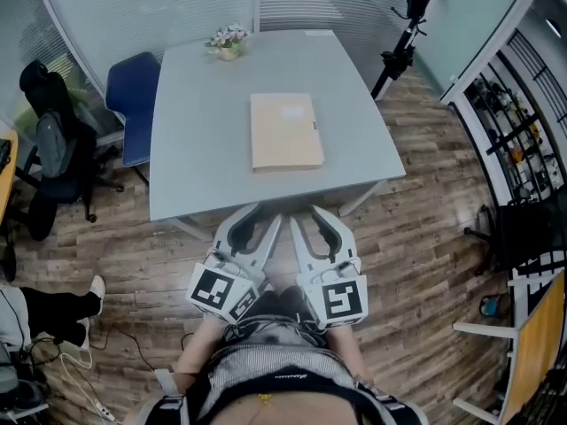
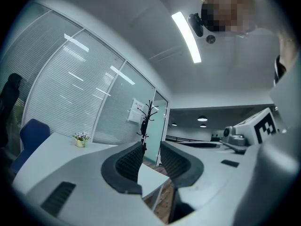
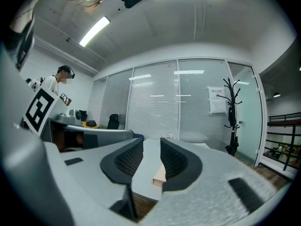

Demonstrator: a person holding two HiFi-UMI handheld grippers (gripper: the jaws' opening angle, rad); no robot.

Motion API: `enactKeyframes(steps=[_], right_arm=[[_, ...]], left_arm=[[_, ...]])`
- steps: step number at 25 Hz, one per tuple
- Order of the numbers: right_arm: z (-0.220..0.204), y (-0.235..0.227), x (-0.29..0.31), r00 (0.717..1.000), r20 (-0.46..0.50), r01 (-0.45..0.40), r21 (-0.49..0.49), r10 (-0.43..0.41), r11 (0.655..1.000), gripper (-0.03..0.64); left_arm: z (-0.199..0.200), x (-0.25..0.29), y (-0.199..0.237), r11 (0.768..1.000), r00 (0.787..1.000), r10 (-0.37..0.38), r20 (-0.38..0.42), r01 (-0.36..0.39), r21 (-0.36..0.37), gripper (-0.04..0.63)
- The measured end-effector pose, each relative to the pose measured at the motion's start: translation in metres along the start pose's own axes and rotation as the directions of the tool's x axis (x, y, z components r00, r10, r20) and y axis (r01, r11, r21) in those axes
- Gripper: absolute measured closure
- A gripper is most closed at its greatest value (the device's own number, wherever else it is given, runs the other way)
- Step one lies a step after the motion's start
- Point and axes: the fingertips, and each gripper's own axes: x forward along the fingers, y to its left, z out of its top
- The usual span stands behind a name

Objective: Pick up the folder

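A tan folder (image 1: 286,131) lies flat in the middle of the grey table (image 1: 195,158), its long side running away from me. Both grippers hang side by side just short of the table's near edge, pointing level at it. My left gripper (image 1: 264,214) stands open with nothing between its fingers. My right gripper (image 1: 310,213) is open too and holds nothing. In the left gripper view the gap between the jaws frames only the table's near corner (image 2: 151,179). The right gripper view shows the folder (image 3: 160,175) low between the jaws, still some way off on the table (image 3: 146,161).
A small flower pot (image 1: 228,42) sits at the table's far edge. A blue chair (image 1: 133,100) and a black office chair (image 1: 49,144) stand to the left. A coat stand (image 1: 403,38) and shelving (image 1: 518,135) are at the right. A person (image 3: 59,86) stands at the left.
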Motion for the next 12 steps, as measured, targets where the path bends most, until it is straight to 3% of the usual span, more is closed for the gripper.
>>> enactKeyframes(steps=[12], right_arm=[[0.000, -0.012, 0.020, 1.000, 0.025, -0.008, 0.007, 0.008, 1.000, 0.502]], left_arm=[[-0.001, 0.013, 0.018, 1.000, 1.000, 0.020, 0.000, -0.020, -0.009, 0.500]])
